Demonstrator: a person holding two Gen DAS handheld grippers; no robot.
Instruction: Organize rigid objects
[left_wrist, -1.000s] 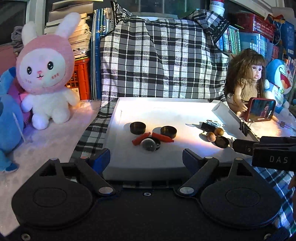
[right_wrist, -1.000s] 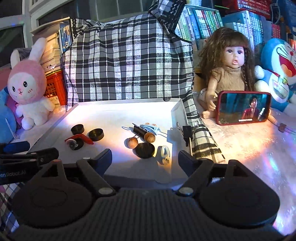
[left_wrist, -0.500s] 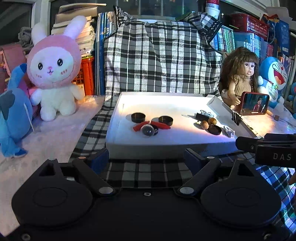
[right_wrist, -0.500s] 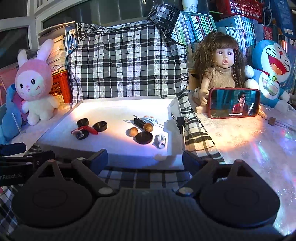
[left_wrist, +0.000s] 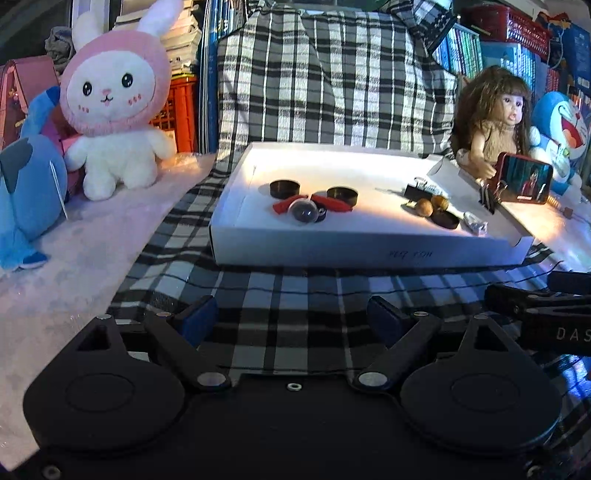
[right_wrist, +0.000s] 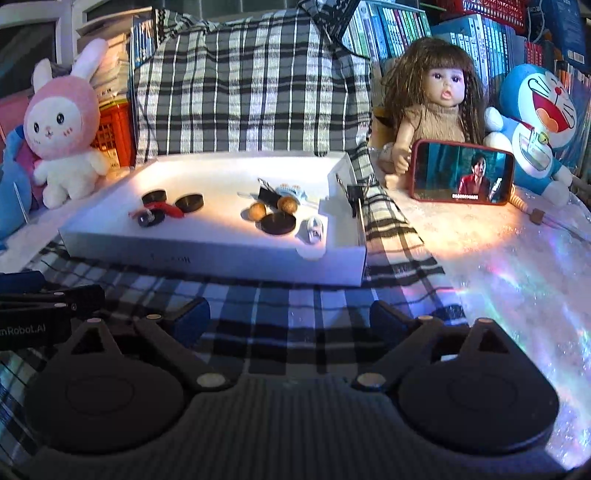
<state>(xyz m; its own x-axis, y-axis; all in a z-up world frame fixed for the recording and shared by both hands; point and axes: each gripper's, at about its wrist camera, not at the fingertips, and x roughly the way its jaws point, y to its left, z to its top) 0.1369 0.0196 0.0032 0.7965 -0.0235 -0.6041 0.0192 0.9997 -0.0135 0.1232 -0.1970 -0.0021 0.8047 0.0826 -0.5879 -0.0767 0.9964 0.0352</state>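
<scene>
A shallow white tray (left_wrist: 369, 253) (right_wrist: 221, 254) sits on a plaid cloth. On its left lie two black round caps (left_wrist: 283, 188), red pieces (left_wrist: 330, 204) and a dark glass ball (left_wrist: 303, 212). On its right lie two brown nuts (right_wrist: 256, 211), a flat black disc (right_wrist: 279, 223), a binder clip (right_wrist: 267, 195) and a small white item (right_wrist: 314, 229). My left gripper (left_wrist: 291, 317) stands open over the cloth, short of the tray, with nothing between its fingers. My right gripper (right_wrist: 290, 317) is empty too, its jaws opening, also short of the tray.
A pink-hooded bunny plush (left_wrist: 114, 110) and a blue plush (left_wrist: 26, 192) stand at the left. A doll (right_wrist: 439, 107), a phone with a lit screen (right_wrist: 461, 177) and a blue cat plush (right_wrist: 535, 125) stand at the right. Books fill the back. A binder clip (right_wrist: 356, 195) grips the tray's right wall.
Both grippers have pulled back from over the tray toward the near side and sunk slightly; the tray now looks farther off. The right gripper's jaws have spread wider.
</scene>
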